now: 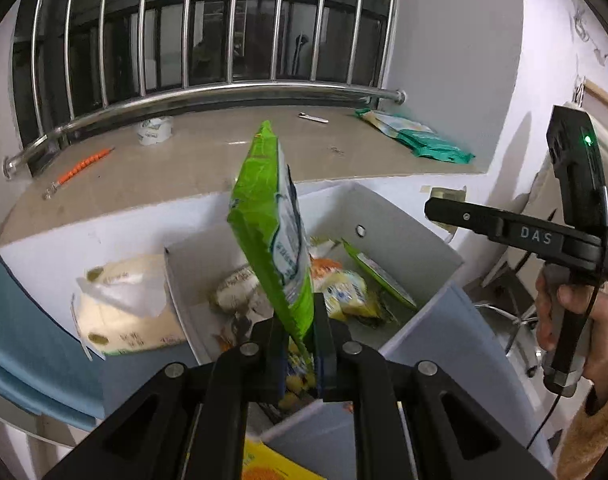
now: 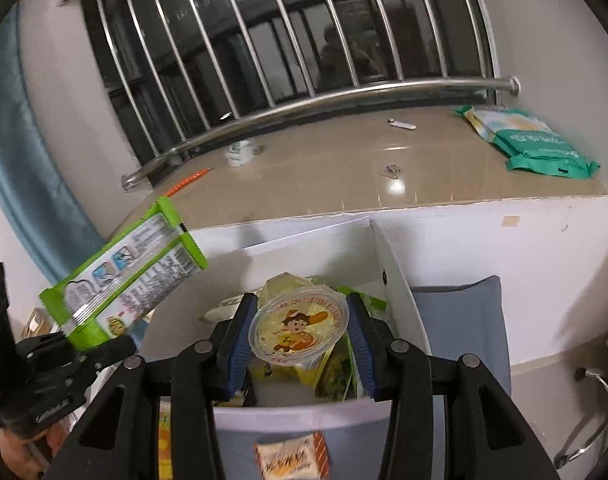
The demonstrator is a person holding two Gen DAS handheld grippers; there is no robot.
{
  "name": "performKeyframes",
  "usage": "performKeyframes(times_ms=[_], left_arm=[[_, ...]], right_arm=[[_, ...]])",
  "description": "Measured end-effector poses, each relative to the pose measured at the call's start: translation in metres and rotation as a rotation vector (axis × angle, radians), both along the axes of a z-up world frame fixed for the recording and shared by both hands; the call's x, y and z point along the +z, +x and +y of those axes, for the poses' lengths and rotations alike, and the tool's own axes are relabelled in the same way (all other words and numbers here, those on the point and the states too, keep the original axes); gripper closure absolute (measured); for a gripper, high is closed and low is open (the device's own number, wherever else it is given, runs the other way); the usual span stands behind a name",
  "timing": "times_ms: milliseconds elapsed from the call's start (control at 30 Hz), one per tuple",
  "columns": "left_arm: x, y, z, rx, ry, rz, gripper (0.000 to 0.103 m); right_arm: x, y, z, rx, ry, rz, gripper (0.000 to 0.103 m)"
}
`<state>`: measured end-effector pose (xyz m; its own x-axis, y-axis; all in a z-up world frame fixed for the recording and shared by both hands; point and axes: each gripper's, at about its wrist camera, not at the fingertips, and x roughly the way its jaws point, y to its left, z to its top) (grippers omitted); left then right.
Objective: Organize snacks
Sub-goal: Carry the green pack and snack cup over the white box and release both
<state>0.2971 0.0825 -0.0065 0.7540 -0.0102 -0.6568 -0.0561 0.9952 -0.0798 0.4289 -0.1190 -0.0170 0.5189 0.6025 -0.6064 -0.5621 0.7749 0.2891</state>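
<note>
My left gripper (image 1: 298,344) is shut on the bottom edge of a green snack bag (image 1: 270,216), holding it upright above a white storage box (image 1: 403,240); the bag also shows in the right wrist view (image 2: 124,276). The box holds several snack packs (image 1: 343,292). My right gripper (image 2: 300,332) is shut on a round clear jelly cup (image 2: 300,330) with a cartoon lid, held over the same box (image 2: 399,280). From the left wrist view the right gripper (image 1: 435,208) appears at the right, its held cup hidden.
A tan window ledge (image 2: 343,176) with steel bars runs behind the box. On it lie a teal wipes pack (image 2: 535,144), an orange pen (image 1: 84,168) and a crumpled wrapper (image 1: 156,130). A cream bag (image 1: 124,304) sits left of the box. More snacks (image 2: 292,460) lie below.
</note>
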Motion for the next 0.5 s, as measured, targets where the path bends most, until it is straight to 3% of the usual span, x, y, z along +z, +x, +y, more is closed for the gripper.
performKeyframes(times_ms=[33,67,100,133,167,500], left_arm=[[-0.002,0.006,-0.001,0.003,0.022,0.012,0.088],[-0.003,0.011,-0.002,0.0,0.041,0.032,0.069],[-0.005,0.014,-0.003,0.001,0.056,0.05,0.029],[-0.007,0.017,-0.003,0.0,0.067,0.067,0.009],[-0.008,0.015,-0.003,0.001,0.07,0.06,0.0],[-0.01,-0.012,0.005,0.025,0.038,0.023,0.0]], right_arm=[[-0.002,0.005,0.002,-0.007,-0.007,0.003,0.047],[-0.003,0.009,0.003,-0.019,-0.012,0.005,0.023],[-0.004,0.013,0.004,-0.025,-0.015,0.01,0.009],[-0.005,0.017,0.004,-0.038,-0.014,0.013,0.0],[-0.005,0.017,0.002,-0.056,0.005,0.007,0.0],[0.014,-0.022,-0.021,-0.043,0.085,-0.066,0.0]])
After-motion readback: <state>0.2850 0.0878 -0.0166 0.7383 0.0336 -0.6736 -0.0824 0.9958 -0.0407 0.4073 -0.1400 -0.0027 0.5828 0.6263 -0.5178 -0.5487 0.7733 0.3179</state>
